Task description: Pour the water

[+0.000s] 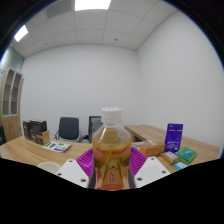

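My gripper clamps the clear plastic bottle with its white cap mid-body; it's likely heavy, squashy and slippery.

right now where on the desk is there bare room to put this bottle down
The hand-held gripper is shut on the bottle. Bare desk lies left of it, before the black box. The right is crowded: blue box, green items.
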Motion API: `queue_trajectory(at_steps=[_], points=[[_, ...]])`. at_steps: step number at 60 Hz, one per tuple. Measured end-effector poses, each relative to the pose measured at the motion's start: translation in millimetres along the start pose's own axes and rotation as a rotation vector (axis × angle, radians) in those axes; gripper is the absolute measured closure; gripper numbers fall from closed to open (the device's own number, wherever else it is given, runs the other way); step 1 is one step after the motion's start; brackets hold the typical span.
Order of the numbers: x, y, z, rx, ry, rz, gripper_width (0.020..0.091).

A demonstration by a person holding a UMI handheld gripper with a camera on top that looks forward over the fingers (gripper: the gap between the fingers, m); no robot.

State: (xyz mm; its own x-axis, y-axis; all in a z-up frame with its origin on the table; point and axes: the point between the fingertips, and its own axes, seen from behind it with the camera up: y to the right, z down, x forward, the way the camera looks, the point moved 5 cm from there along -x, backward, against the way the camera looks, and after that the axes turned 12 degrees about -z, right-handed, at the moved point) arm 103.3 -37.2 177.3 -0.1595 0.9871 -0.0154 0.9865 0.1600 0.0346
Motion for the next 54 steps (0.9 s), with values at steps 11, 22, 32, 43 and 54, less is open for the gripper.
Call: queue_trajectory(at_steps=[11,22,32,43,54], points=[[18,8,69,0.108,-0.119,-0.055,0.0640],[26,10,86,0.120,-0.120,-0.095,0.0628],[28,5,87,0.077,-0.130,-0.100,0.0575],[19,11,90,0.089,-0.192,-0.095,0.0247],[-44,-10,67,0.033,-0.178,-0.114,0.0264]])
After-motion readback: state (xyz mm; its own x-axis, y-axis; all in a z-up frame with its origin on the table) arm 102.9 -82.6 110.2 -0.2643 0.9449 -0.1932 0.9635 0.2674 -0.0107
